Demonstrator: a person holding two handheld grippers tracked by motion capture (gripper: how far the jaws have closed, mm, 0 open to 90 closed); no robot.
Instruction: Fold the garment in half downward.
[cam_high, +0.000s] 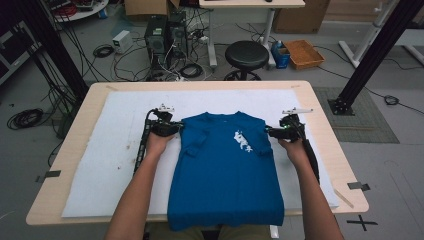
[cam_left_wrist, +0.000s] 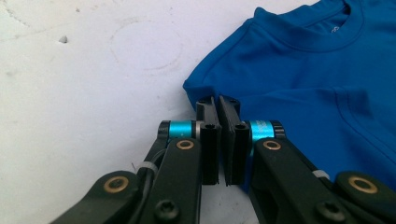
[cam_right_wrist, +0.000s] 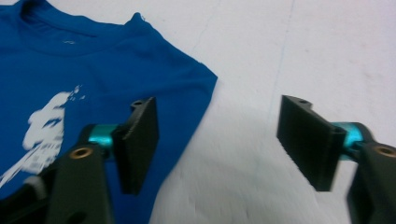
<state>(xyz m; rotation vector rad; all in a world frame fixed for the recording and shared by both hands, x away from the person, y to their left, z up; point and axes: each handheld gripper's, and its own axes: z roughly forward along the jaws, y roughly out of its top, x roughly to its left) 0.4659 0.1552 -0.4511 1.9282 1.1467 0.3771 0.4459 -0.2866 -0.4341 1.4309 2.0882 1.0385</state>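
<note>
on the near edge of the bench (cam_high: 320, 107), where the person's forearms come in, the hem of a blue t-shirt (cam_high: 227, 170) hangs a little over the side; the rest lies flat, print up, on a white cloth (cam_high: 107, 165) that covers most of the top, collar at the far end. it looks light, soft and limp, so it should fold and drag easily but will not hold a shape on its own; i judge the shoulder corners and side seams the sensible places to take it, both sides at once so it lifts evenly. farther up, at the shirt's left shoulder, the left hand-held gripper (cam_left_wrist: 218, 109) has its jaws pressed together, pinching the folded edge of fabric at that corner. across at the right shoulder, the right hand-held gripper (cam_right_wrist: 219, 140) is spread wide and holds nothing: one jaw sits over the blue fabric, the other over the bare cloth, with the shirt's side edge running between them, ready to be nipped.
</note>
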